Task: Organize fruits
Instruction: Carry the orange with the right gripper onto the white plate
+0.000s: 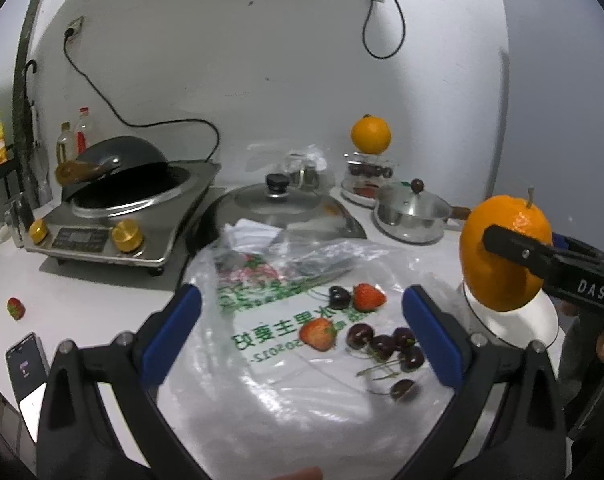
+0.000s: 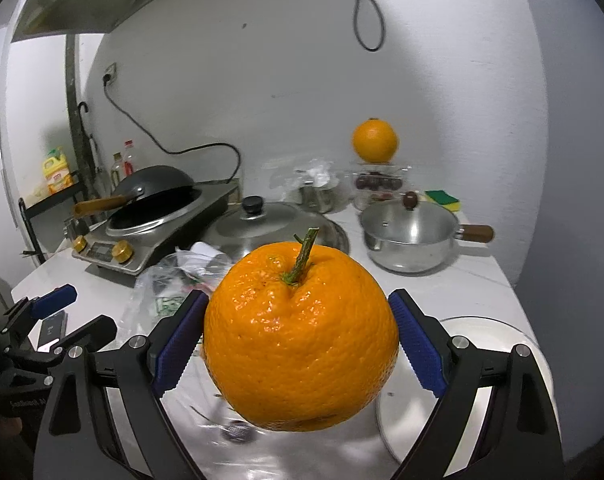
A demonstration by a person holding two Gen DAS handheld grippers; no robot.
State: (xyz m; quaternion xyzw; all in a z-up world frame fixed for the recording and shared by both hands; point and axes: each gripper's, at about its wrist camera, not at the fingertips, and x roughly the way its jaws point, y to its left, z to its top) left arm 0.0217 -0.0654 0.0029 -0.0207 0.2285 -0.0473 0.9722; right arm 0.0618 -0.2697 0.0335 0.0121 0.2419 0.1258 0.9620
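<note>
My right gripper point(image 2: 299, 340) is shut on a large orange point(image 2: 302, 336) with a green stem, its blue pads pressing both sides. In the left wrist view this orange point(image 1: 502, 252) hangs just over a white plate point(image 1: 514, 326) at the right. My left gripper point(image 1: 302, 336) is open above a clear printed plastic bag point(image 1: 261, 360). On the bag lie two strawberries point(image 1: 369, 297) and several dark cherries point(image 1: 386, 346). A third strawberry point(image 1: 15, 308) lies alone on the counter at far left. A second orange point(image 1: 370, 136) sits on top of a clear container point(image 1: 368, 172) of dark fruit at the back.
An induction cooker with a wok point(image 1: 113, 216) stands at back left. A large pan lid point(image 1: 277, 204) lies in the middle, and a small lidded steel pot point(image 1: 412, 212) is at back right. A phone point(image 1: 27, 364) lies near the left front edge. A sponge point(image 2: 442, 199) rests by the wall.
</note>
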